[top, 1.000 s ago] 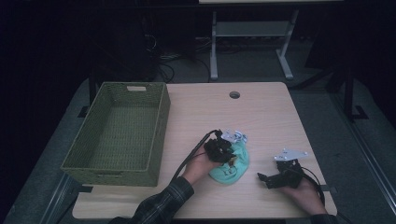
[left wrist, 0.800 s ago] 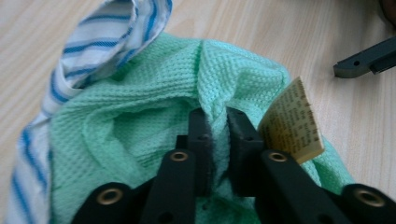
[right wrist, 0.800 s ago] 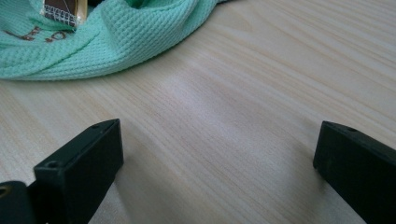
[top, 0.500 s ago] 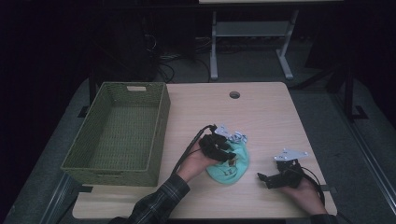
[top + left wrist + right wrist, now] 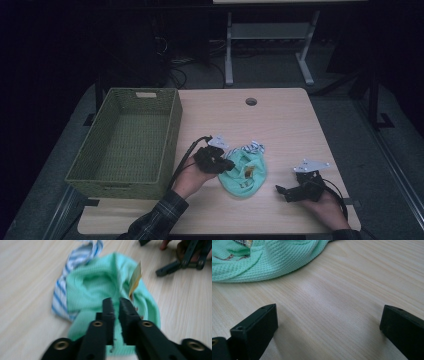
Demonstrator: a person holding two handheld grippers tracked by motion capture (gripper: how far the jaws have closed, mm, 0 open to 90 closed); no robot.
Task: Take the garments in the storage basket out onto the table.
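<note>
A mint-green knit garment (image 5: 245, 175) with a yellow tag (image 5: 248, 171) lies crumpled on the wooden table (image 5: 280, 120), and a blue-striped cloth (image 5: 252, 147) peeks out at its far edge. My left gripper (image 5: 231, 164) is at the garment's left edge. In the left gripper view its jaws (image 5: 116, 301) are pressed nearly together on a fold of the green garment (image 5: 100, 285), with the striped cloth (image 5: 62, 290) to the left. My right gripper (image 5: 281, 191) rests on the table right of the garment. Its jaws (image 5: 329, 307) stand wide apart over bare wood, short of the garment's hem (image 5: 262, 262).
A green woven basket (image 5: 167, 135), empty, stands on the left half of the table, just left of my left hand. A cable hole (image 5: 251, 101) sits near the far edge. The other gripper (image 5: 185, 257) shows at the top right of the left gripper view.
My left gripper has drawn back a little to the left, toward the basket, at the garment's edge. The right gripper has stayed where it was.
</note>
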